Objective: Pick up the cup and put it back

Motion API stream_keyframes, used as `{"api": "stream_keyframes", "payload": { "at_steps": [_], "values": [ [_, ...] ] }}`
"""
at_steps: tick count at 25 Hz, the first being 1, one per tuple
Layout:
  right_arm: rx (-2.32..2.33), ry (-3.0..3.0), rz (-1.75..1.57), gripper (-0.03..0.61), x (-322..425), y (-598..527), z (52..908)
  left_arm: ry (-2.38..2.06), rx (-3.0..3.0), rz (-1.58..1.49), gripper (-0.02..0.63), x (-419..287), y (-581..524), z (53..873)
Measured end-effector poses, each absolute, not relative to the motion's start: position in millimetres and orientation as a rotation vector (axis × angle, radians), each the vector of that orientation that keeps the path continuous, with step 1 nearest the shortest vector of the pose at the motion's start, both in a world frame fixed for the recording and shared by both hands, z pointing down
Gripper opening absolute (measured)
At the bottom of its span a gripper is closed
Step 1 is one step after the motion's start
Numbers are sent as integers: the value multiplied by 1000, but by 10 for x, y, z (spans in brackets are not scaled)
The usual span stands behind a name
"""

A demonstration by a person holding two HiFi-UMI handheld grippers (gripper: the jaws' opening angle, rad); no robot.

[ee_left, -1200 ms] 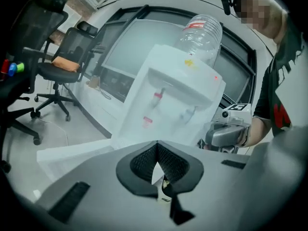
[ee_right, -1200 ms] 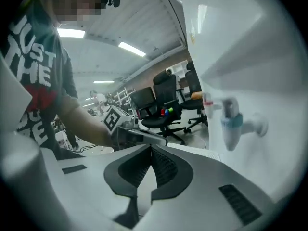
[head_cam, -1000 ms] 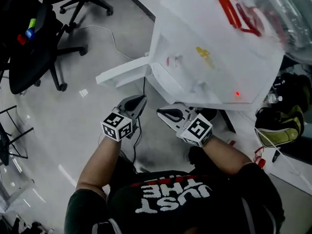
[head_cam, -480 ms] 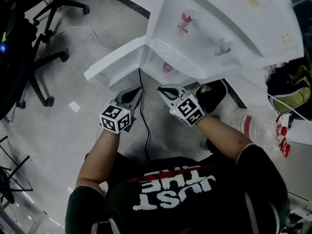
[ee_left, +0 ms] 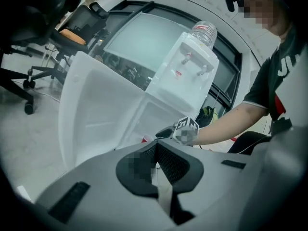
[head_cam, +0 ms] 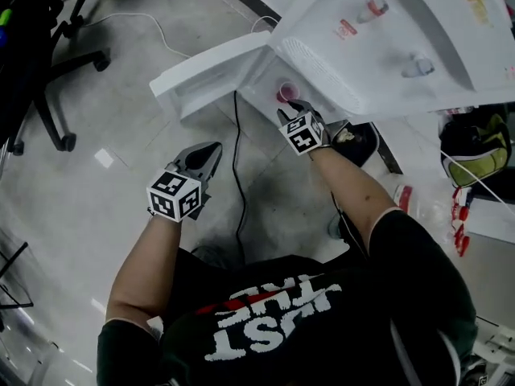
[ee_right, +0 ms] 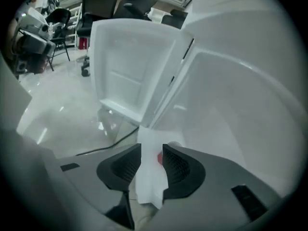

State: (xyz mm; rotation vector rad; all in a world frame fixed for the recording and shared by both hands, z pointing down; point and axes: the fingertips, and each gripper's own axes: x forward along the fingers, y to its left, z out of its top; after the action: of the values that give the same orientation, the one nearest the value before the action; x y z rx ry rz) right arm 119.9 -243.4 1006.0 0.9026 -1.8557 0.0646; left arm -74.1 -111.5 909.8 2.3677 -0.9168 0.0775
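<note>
**Right gripper at the open dispenser cabinet, closing in on the cup.**

The right gripper [ee_right: 151, 150] has its ribbed dark pads parting and pressing on nothing. The red sliver in the gap is the small red round-rimmed cup [head_cam: 286, 93], seemingly upright at the gripper's 12 o'clock inside the white smooth-plastic cabinet [head_cam: 261, 87]. Probable hazards: the cup looks light and thin-walled, so an off-centre jaw tip could topple it or shove it deeper, a hard squeeze could crumple it, and the cabinet's edge could snag a jaw. The hinged white moulded door [head_cam: 201, 67] stands open at 10 o'clock. The left gripper [head_cam: 211, 149], jaws clenched on nothing, hangs at 7 o'clock over the glossy grey floor [head_cam: 105, 183], beside a thin black cable [head_cam: 235, 151].
</note>
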Motion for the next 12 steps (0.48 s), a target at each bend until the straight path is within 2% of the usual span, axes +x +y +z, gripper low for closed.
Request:
{"api": "stream_keyframes", "payload": {
  "at_steps": [6,12],
  "values": [
    [875,-1729,24,144,1384,-2716,10387,-990,2354,90,8,-973,-1099,9134],
    [849,-1649,1,144,1475,-2881,10709,-1004,2373,99,8,-922,-1067,9092]
  ]
}}
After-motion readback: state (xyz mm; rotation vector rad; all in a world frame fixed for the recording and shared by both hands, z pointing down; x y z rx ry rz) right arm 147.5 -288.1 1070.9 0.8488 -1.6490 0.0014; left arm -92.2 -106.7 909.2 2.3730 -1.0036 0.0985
